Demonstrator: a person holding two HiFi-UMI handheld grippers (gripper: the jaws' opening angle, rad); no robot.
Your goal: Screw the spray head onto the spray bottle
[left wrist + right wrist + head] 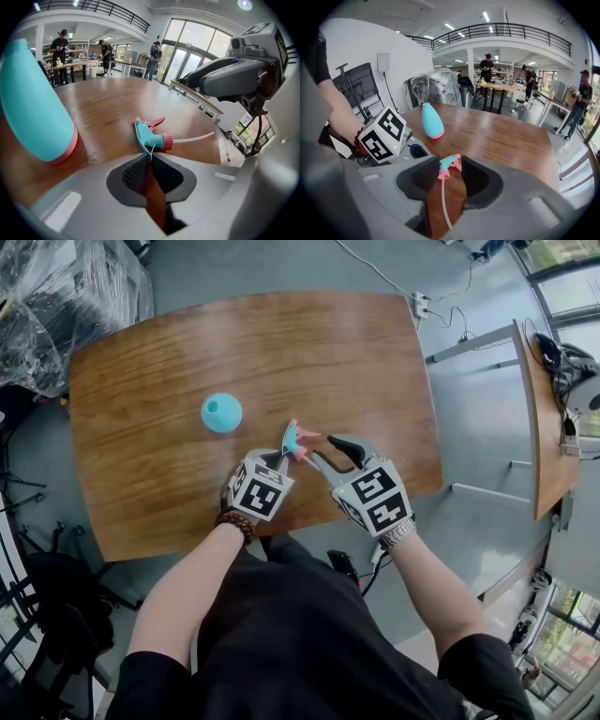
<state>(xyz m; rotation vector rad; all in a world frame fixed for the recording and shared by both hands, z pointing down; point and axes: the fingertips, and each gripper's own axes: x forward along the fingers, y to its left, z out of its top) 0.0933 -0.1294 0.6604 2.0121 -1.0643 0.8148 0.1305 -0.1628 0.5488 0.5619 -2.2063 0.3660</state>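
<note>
Left gripper [150, 158] jaws nip head [148, 136] by its thin edge — could twist free on lift; right gripper [449, 165] jaws released, astride tube [443, 201].

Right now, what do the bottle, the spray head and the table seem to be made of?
Bottle: likely matte plastic, even teal, pink base. Spray head: moulded plastic, it seems, teal and pink, with a whitish tube. Table: wood or veneer, visible grain, soft sheen.
</note>
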